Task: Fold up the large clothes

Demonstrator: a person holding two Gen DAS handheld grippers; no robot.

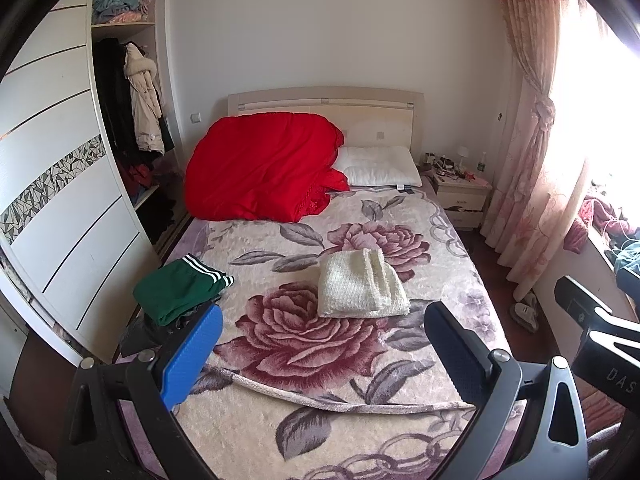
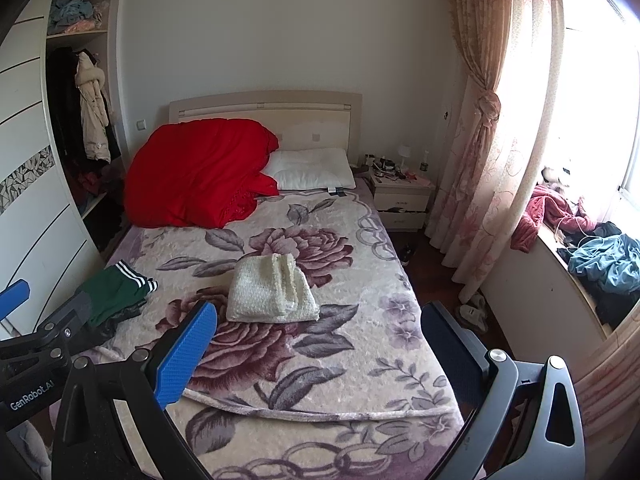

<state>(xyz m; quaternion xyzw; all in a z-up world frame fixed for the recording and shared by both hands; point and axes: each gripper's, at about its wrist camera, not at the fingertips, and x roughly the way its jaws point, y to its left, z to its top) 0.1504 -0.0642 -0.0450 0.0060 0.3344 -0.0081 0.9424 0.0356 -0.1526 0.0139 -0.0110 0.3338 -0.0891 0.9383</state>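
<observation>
Lying folded on bed (image 1: 400,432), cream knit (image 1: 360,288) beyond both empty, wide-spread grippers (image 1: 324,344)

Both your wrist cameras look from the foot of the bed (image 1: 360,420) toward the headboard (image 1: 324,100), tilted slightly down and well back. Your left view sits left of the right one. Both share the bed, the wardrobe (image 2: 36,184) and the curtain (image 2: 484,120).
</observation>
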